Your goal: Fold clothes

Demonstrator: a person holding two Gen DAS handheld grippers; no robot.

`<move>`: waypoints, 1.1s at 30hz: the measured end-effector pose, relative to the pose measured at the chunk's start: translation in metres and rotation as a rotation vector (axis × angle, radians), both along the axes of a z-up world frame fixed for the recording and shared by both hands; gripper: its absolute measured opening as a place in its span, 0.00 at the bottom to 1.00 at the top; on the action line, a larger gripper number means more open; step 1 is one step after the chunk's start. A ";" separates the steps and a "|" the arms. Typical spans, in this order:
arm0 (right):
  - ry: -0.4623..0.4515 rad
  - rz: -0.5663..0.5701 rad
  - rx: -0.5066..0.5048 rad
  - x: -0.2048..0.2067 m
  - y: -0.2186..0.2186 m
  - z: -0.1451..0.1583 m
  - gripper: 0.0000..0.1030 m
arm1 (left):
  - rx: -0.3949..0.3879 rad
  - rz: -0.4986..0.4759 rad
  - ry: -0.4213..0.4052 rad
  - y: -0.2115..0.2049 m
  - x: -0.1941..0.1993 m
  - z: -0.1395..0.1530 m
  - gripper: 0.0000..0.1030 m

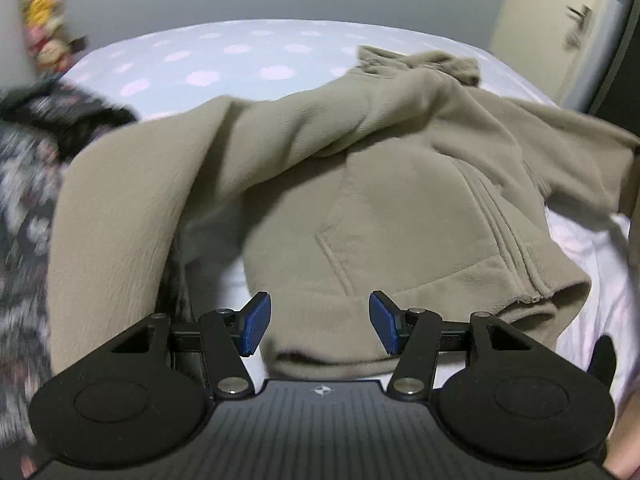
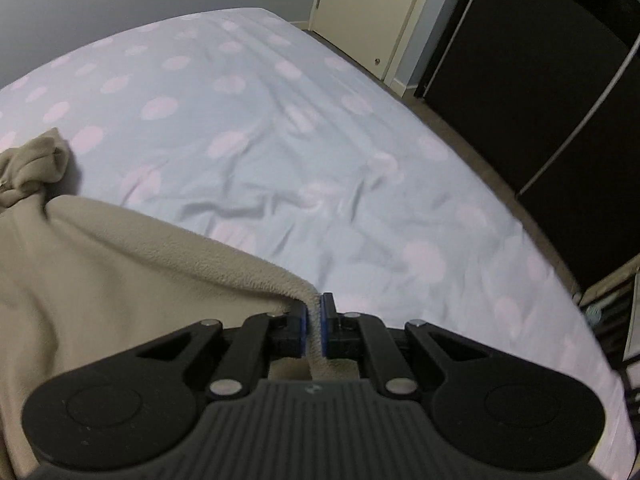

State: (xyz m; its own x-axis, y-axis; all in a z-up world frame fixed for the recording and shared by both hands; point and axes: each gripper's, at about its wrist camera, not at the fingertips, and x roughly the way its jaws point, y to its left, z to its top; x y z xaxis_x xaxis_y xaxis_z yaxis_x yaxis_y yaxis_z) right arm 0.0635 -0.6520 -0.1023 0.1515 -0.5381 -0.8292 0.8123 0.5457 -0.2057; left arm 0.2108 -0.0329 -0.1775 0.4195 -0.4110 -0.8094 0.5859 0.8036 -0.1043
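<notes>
A beige fleece zip jacket point(image 1: 392, 200) lies rumpled on the bed, its pocket and zipper facing up and one sleeve point(image 1: 168, 168) draped across to the left. My left gripper point(image 1: 320, 322) is open and empty, its blue pads just above the jacket's near hem. In the right wrist view the jacket point(image 2: 100, 280) fills the lower left. My right gripper point(image 2: 315, 320) is shut on the jacket's edge, with a fold of fleece pinched between the blue pads and held a little above the sheet.
The bed has a pale blue sheet with pink dots point(image 2: 280, 140). A dark floral garment point(image 1: 28, 200) lies at the left. A cream door point(image 2: 368, 12) and a dark wardrobe point(image 2: 540, 80) stand beyond the bed's right edge.
</notes>
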 end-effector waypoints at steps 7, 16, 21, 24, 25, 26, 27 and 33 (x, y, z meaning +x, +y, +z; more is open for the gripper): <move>-0.048 0.058 0.108 -0.003 -0.061 -0.049 0.40 | 0.093 0.172 0.006 -0.003 -0.023 0.031 0.51; -0.411 0.125 0.246 -0.117 -0.085 -0.040 0.77 | 0.111 0.171 -0.017 -0.047 -0.030 0.062 0.51; -0.525 0.084 0.294 -0.181 -0.076 -0.045 0.77 | 0.095 0.098 -0.058 -0.073 -0.049 0.078 0.51; -0.482 0.152 0.256 -0.193 -0.044 -0.052 0.77 | 0.105 0.080 -0.077 -0.080 -0.058 0.082 0.51; -0.467 0.176 0.243 -0.197 -0.033 -0.055 0.77 | 0.107 0.077 -0.073 -0.081 -0.059 0.081 0.51; -0.446 0.197 0.230 -0.198 -0.020 -0.058 0.78 | 0.110 0.076 -0.069 -0.082 -0.060 0.080 0.51; -0.424 0.207 0.230 -0.196 -0.008 -0.062 0.78 | 0.114 0.082 -0.066 -0.082 -0.061 0.079 0.51; -0.218 0.206 0.164 -0.158 0.042 -0.101 0.79 | 0.086 0.120 -0.044 -0.073 -0.071 0.083 0.51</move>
State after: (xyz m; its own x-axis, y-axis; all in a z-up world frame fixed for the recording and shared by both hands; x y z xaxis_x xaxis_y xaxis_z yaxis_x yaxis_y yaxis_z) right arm -0.0945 -0.6105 -0.2030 0.4260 -0.3402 -0.8383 0.6971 0.7141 0.0645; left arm 0.1400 -0.1060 -0.0948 0.4976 -0.2853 -0.8191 0.4874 0.8731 -0.0079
